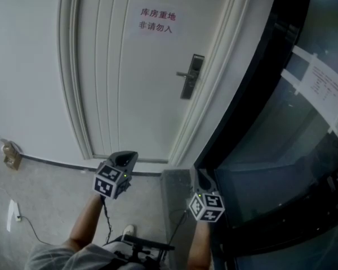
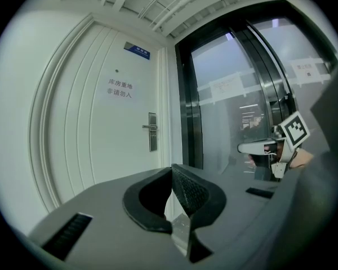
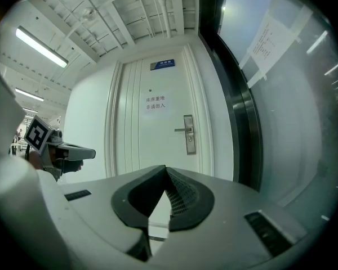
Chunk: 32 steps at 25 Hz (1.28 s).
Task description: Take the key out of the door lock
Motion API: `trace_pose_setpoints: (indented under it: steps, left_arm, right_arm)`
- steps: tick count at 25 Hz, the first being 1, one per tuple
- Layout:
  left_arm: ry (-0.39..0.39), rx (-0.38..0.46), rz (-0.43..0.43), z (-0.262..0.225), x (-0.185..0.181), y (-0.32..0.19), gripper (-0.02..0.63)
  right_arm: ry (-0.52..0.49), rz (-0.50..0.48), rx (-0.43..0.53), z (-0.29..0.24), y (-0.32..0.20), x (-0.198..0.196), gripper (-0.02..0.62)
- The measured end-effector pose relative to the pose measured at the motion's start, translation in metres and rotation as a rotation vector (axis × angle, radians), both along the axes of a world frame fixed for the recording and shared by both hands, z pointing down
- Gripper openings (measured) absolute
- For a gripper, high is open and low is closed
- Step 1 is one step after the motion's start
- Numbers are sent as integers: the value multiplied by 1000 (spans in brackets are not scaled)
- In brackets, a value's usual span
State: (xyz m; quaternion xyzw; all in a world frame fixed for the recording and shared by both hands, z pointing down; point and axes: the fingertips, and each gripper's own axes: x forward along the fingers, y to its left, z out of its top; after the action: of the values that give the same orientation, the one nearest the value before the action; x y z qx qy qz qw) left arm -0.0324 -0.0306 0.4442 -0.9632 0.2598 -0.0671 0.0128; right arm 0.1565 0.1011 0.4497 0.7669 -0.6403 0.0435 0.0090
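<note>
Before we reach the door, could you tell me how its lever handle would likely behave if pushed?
The lever handle looks metallic, so probably stiff and somewhat slippery. It sticks out sideways from its lock plate, so a downward push would likely pivot it.

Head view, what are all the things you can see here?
door: one, white, middle
lock plate with handle: one, silvery, door's right edge; no key can be made out
paper sign: one, white with red writing, on the door
glass wall: one, dark frame, right
paper notice: one, white, on the glass
floor: grey, bottom left
left hand-held gripper: one, dark grey, bottom middle, jaws together, empty
right hand-held gripper: one, grey, bottom right, jaws together, empty
arms: two, bare, bottom edge
</note>
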Motion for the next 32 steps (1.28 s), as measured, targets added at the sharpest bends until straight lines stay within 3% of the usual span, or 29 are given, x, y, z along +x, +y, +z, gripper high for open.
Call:
trace_pose_setpoints:
  steps: [13, 32]
  left_arm:
    - [-18, -8, 11, -5, 31, -72, 8]
    - [-10, -43, 22, 7, 53, -186, 8]
  right_arm:
    - [-2, 14, -7, -10, -70, 31, 12]
    - [6, 36, -26, -9, -176, 44, 12]
